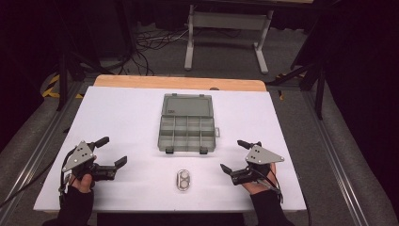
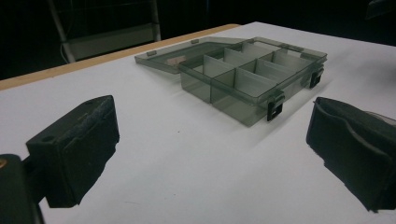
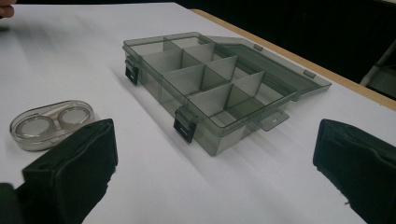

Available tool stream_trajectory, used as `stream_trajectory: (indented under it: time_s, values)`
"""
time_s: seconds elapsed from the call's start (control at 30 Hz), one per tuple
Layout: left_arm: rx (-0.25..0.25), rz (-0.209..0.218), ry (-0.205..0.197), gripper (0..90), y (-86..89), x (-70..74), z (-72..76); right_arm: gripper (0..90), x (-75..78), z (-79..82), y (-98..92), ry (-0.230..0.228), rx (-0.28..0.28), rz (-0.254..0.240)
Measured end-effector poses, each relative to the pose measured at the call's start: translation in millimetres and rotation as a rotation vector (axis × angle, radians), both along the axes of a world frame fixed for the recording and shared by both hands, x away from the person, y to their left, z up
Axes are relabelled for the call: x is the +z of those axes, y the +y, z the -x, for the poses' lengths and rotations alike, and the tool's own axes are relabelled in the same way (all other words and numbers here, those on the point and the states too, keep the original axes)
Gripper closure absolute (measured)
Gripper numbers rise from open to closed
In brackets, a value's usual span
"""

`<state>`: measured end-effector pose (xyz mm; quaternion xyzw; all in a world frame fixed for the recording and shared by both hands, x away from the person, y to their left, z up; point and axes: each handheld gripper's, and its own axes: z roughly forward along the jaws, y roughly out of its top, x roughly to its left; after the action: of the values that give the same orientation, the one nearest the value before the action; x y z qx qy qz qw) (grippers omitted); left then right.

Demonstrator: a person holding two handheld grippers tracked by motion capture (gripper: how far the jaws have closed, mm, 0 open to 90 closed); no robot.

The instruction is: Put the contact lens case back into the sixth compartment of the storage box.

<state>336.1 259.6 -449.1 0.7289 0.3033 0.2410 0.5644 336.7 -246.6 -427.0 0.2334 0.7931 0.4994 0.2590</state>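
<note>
A grey see-through compartment box [image 1: 187,129] lies open in the middle of the white table [image 1: 127,108], its lid folded flat toward the far side. It appears in the left gripper view [image 2: 254,79] and the right gripper view [image 3: 205,88], its compartments bare. A small clear oval case [image 1: 183,180] with two round wells lies near the front edge, also in the right gripper view [image 3: 49,123]. My left gripper [image 1: 114,150] rests at the front left, open and holding nothing. At the front right my right gripper [image 1: 234,155] is open too, with nothing between its jaws.
A wooden strip [image 1: 179,83] runs along the table's far edge. Beyond it stand a metal frame [image 1: 228,33] and loose cables [image 1: 150,42] on the floor. Metal rails [image 1: 329,150] flank the table.
</note>
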Motion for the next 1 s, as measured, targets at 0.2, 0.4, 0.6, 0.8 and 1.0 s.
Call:
stream_trajectory:
  time_s: [0.2, 0.4, 0.6, 0.8, 1.0]
  values:
    - [0.005, 0.000, 0.006, 3.4, 0.1, 1.0, 0.3, 0.6, 0.3, 0.7, 0.5, 0.000, 0.007, -0.008]
    - [-0.003, -0.011, 0.004, 3.4, -1.1, 1.7, 0.9, 0.8, 1.3, 1.0, 2.2, -0.001, 0.015, -0.009]
    - [-0.006, -0.007, 0.002, 3.4, -1.0, 2.5, 1.5, 0.8, 1.7, 0.5, 3.4, 0.004, 0.019, -0.006]
    - [-0.007, -0.013, 0.004, 3.4, -1.1, 2.7, 1.5, 0.7, 2.9, -0.4, 5.5, 0.004, 0.029, -0.004]
    - [-0.010, -0.019, 0.004, 3.4, -2.2, 2.7, 2.0, 0.8, 10.7, -7.1, 15.8, 0.028, 0.077, 0.014]
